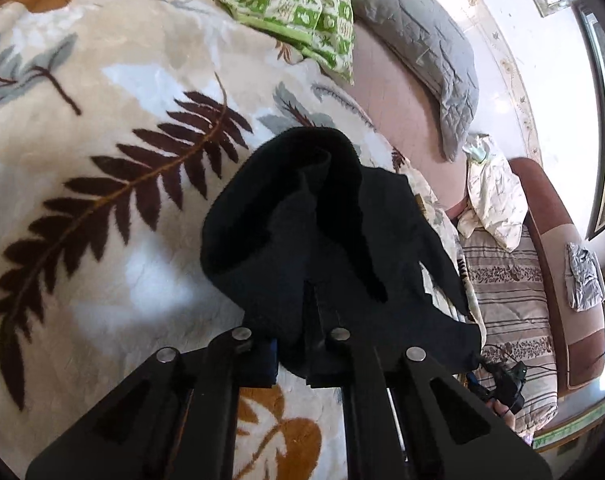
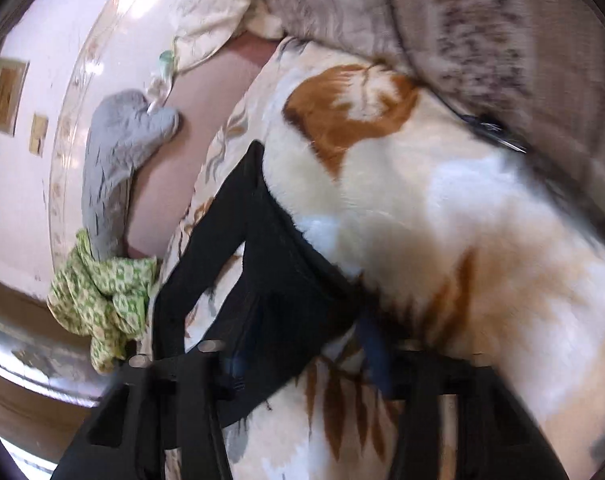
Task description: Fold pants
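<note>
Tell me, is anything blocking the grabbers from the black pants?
Nothing visible is. The left gripper is already shut on the black pants, and the right gripper is closed on them too. The pants lie on the leaf-print blanket.

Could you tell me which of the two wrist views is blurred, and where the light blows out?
Right wrist view: motion-smeared, worst over the leaf-print blanket at right. Left wrist view: sharp on the black pants and blanket, overexposed at the window on the right edge.
</note>
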`<state>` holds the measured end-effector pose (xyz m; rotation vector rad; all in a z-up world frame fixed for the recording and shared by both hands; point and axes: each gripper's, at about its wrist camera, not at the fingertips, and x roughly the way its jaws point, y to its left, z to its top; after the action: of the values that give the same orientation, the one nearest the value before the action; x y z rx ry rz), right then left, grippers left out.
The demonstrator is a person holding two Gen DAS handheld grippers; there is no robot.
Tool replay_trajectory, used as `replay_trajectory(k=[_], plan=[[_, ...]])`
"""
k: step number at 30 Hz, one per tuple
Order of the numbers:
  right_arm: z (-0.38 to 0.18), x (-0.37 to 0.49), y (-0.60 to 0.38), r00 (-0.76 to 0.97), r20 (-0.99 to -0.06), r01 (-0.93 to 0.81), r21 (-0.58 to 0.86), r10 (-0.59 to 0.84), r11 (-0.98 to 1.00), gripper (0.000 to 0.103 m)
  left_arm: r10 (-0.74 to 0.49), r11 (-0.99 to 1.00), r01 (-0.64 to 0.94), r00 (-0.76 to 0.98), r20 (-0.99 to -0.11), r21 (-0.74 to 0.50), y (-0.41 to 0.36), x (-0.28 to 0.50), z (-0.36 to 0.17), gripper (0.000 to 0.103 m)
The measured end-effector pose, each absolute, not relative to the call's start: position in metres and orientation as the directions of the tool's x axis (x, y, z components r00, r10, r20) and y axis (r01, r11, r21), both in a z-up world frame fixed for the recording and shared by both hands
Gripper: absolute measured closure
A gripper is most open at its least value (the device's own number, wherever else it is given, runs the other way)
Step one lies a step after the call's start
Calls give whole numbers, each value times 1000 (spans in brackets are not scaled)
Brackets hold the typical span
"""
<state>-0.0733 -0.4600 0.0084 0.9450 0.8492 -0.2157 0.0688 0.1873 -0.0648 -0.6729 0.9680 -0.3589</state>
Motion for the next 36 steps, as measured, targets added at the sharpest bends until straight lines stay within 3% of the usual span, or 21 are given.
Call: replay_trajectory(k=[3, 7, 12, 13, 14, 15, 17, 19, 22, 25, 30, 36], plan=[[21, -79, -451, 691, -698, 461, 624, 185, 630, 100, -553, 741, -19, 551, -625, -671, 197, 56, -55, 98], [36, -107, -422, 692, -655, 354, 675, 304, 647, 100, -521, 749, -28, 593, -614, -662, 241, 22, -34, 99], [17, -116, -384, 545, -731, 346, 642, 410, 685, 98, -454, 793, -76, 588, -670, -605, 292, -7, -35, 97], [20, -114, -381, 525, -774, 361, 579, 353, 731, 92, -422, 807, -123, 563, -710, -577, 300, -4, -44, 92], [25, -112, -379, 519, -812, 387, 501, 266, 774, 91, -378, 816, -176, 560, -738, -551, 308, -4, -48, 91], [31, -110, -381, 533, -820, 405, 465, 210, 787, 90, -325, 825, -222, 565, -759, -519, 314, -5, -48, 83], [48, -105, -383, 593, -794, 416, 445, 135, 793, 75, -238, 838, -261, 616, -751, -480, 320, -11, -36, 73], [66, -94, -374, 657, -750, 379, 421, 81, 824, 65, -202, 849, -236, 680, -704, -472, 316, -19, -17, 53], [78, -69, -351, 705, -704, 293, 395, 82, 871, 57, -320, 840, -92, 713, -624, -535, 287, -23, 7, 35], [75, -43, -320, 703, -701, 225, 378, 119, 898, 57, -523, 753, 8, 615, -590, -658, 246, -12, -3, 32], [66, -20, -300, 694, -697, 175, 406, 180, 897, 57, -681, 592, -178, 411, -606, -786, 209, 20, -73, 33], [58, 3, -299, 698, -690, 169, 418, 191, 893, 53, -689, 516, -250, 449, -570, -820, 211, 31, -88, 33]])
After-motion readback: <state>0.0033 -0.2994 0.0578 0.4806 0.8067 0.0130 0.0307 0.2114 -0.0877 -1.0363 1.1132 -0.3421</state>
